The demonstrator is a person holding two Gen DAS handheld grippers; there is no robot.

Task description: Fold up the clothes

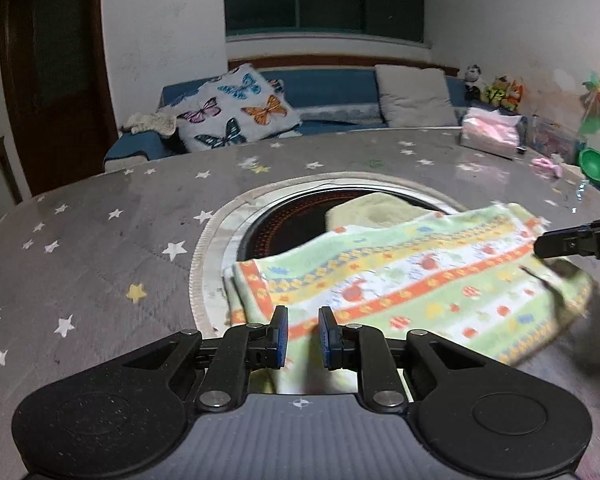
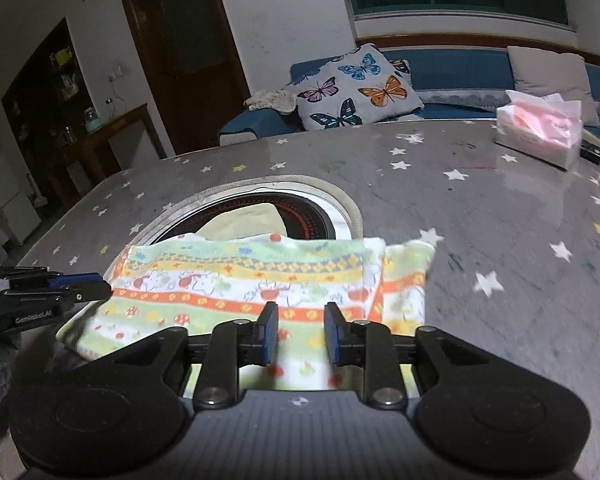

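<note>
Two wrist views, one moment of a fold. The cloth (image 1: pixel 400 280), a striped, printed piece in green, orange and yellow, lies on the star-patterned table (image 1: pixel 100 240), its far edge hanging over the round burner (image 1: pixel 284 220) set into the tabletop; a second, pale cloth (image 1: pixel 372 208) sits on that burner behind it. In the right view the cloth's right end (image 2: pixel 406 280) already lies doubled, a narrow flap beside the main panel.

Step in hand, as I judge it: I am at the near edge with both claws, at the end of one fold or the start of the next. The next move calls for a firm pinch on the near edge at both points, then a level carry toward the far edge, keeping the cloth off the burner.

Left claw (image 1: pixel 303 332): jaws a narrow gap apart, cloth visible between and beneath them; I cannot tell whether the pads press on it. Right claw (image 2: pixel 302 332): jaws parted a little wider, cloth showing between them with clear space either side, so I read it as holding nothing. Each claw also appears at the edge of the other's view, at opposite ends of the cloth.
</note>
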